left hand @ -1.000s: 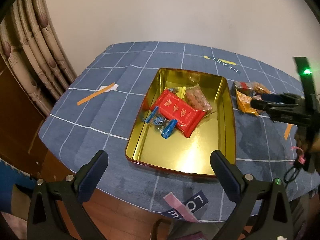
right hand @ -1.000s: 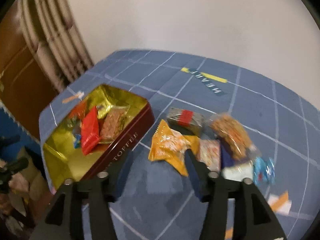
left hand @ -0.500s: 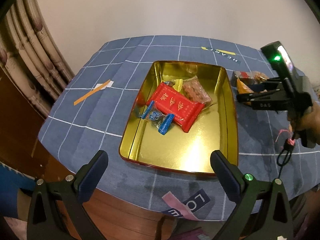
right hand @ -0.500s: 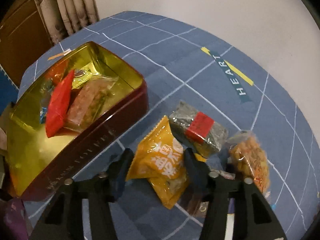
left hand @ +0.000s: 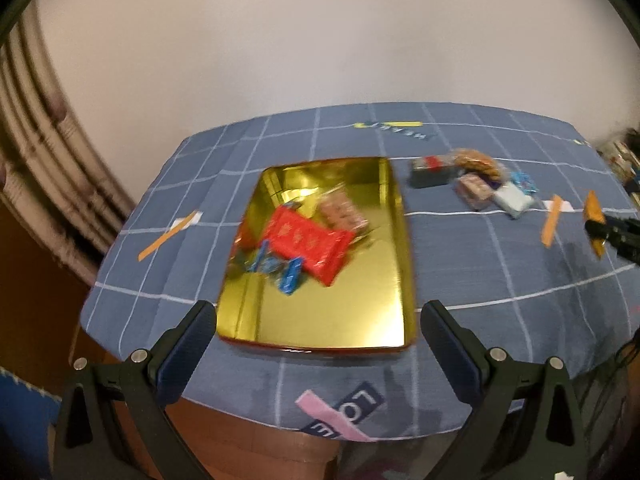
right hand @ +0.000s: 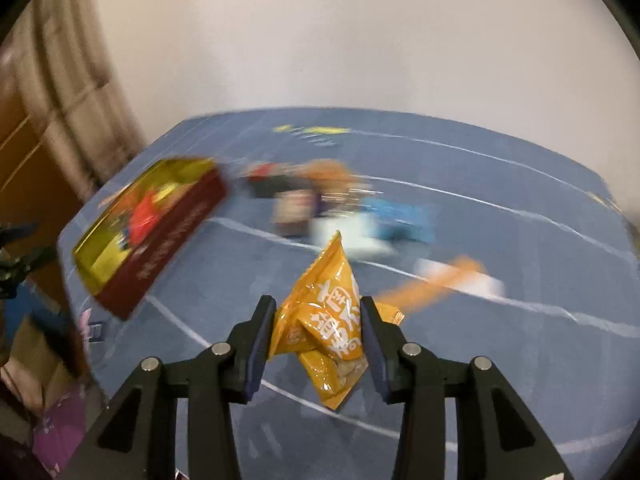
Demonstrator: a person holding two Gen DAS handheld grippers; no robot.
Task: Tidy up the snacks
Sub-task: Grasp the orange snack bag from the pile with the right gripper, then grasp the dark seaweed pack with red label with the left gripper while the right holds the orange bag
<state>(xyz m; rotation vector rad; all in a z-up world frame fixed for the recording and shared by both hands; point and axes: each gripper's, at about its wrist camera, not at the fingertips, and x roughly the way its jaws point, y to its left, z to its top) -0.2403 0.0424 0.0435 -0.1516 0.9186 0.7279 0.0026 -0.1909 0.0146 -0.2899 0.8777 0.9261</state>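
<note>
Fingers (left hand: 188, 352) of left gripper (left hand: 320, 344): spread wide, nothing between them, hovering at the near edge of the gold tin (left hand: 396, 280).

Left wrist view. Tin lying open on the blue checked tabletop (left hand: 500, 280). Inside the tin, toward its far half: red packet (left hand: 308, 242), clear pack of brownish snacks (left hand: 342, 210) just behind it, small blue-wrapped sweets (left hand: 276, 270) at its near left. Right of the tin, on the cloth: loose cluster of snacks (left hand: 476, 180), among them a dark pack with a red label (left hand: 430, 168) nearest the tin. Farther right of the tin: orange tape strip (left hand: 551, 220). Beyond that, at the frame edge: right gripper (left hand: 600, 229) with an orange packet edge-on in it. Left of the tin: another orange tape strip (left hand: 168, 236).

Right wrist view, heavily blurred beyond the fingers. Fingers (right hand: 260, 340) of right gripper (right hand: 318, 332): pinching the orange snack packet (right hand: 324, 320), lifted clear of the tabletop (right hand: 500, 208), right of and nearer than the tin (right hand: 168, 236). Tin's dark red side wall facing the camera, lettering unreadable. Remaining snacks (right hand: 340, 200) smeared, right of the tin, behind the packet.
</note>
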